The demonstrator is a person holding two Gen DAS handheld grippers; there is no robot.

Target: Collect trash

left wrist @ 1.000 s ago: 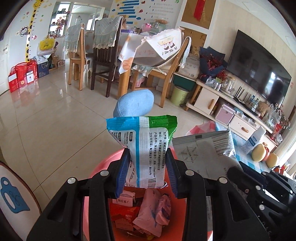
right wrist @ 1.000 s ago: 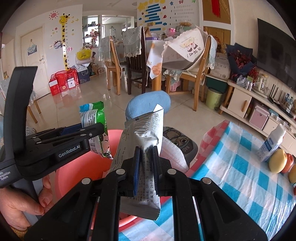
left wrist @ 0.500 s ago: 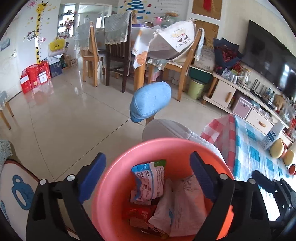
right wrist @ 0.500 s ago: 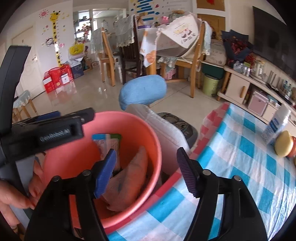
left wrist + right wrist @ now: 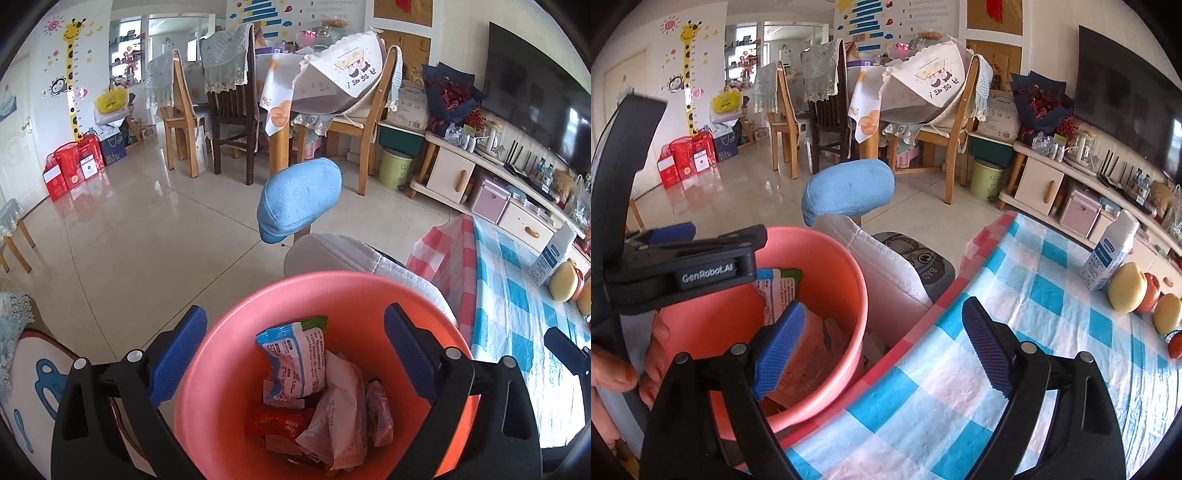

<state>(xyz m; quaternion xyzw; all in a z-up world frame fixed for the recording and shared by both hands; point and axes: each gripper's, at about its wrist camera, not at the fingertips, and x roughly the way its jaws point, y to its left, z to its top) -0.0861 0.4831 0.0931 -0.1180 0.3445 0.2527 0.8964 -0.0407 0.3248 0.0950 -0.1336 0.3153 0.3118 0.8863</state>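
Left gripper (image 5: 295, 350) over the bin (image 5: 229, 369), jaws spread, nothing held. Blue-green wrapper (image 5: 295, 360) lies in the bin on other wrappers (image 5: 343, 417). Right gripper (image 5: 882, 347) spread too, empty, at bin rim by the checked tablecloth (image 5: 1034, 317). Further: carton (image 5: 1108, 254), probably fruit (image 5: 1126, 291).

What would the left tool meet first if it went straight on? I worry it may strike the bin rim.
Probably the blue-and-white wrapper atop the trash in the pink bin, not the rim: the open left tool straddles the bin's mouth. Depth is unclear.
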